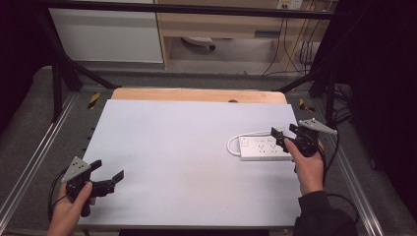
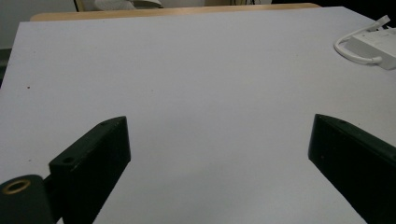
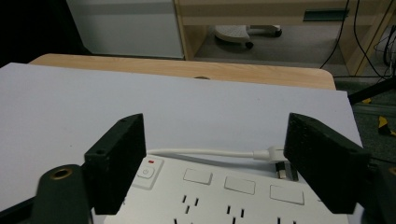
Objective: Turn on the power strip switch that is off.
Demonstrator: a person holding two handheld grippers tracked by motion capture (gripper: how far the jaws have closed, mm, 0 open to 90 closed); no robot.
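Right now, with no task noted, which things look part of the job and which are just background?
Likely in play:
- power strip, under the open right gripper
- its white cable
- left gripper, open, over bare table

Background:
- wooden shelf
- floor cables
- black frame

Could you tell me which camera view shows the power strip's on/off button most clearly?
The right gripper view: the button sits close up on the power strip, between the open right tongs. The high view shows the strip small; the left gripper view catches its corner and cable.
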